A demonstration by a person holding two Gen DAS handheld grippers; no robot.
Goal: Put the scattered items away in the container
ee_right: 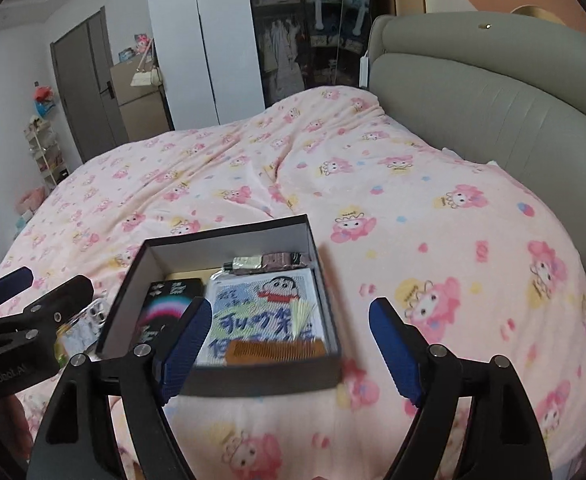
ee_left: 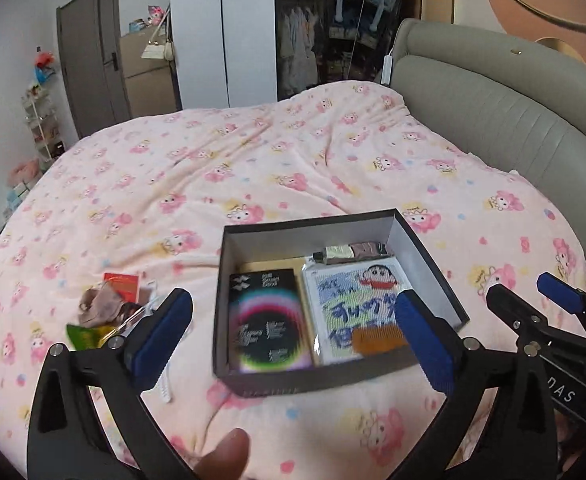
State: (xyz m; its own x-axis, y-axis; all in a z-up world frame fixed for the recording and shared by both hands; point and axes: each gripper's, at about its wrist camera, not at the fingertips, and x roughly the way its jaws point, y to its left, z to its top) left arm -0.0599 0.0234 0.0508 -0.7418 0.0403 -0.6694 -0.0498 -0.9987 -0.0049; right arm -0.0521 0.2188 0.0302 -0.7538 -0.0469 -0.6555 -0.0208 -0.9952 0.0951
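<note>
1. Dark card box, open-topped with a pale lining, sitting on the pink fleece bed near its close edge; serves as the container.
2. Already inside: black booklet flat on the left, cartoon picture sheet on the right, orange comb lying across the sheet's near end, small tube along the far wall.
3. Left claw spread wide, nothing between the pads; hanging above and in front of the box. Right claw likewise wide apart and empty, over the box's near right corner.
4. Still outside, to the left of the box: loose heap with a red card, crumpled brownish cloth, green-yellow packet. Phone with a camera cluster visible in the right wrist view, just beside the box's left wall.
5. Handling, judged: cloth soft and light, pinch anywhere in the bunch; packet thin and probably slick, best taken across an edge; card stiff but flat on fleece, hard to get under; phone heaviest and smooth, grip across the narrow sides.
6. Box walls thin card, likely to shift on the soft bedding if bumped.
7. Room: broad open blanket beyond and to the right; grey headboard well away. Free space in the box mostly at the far left.
</note>
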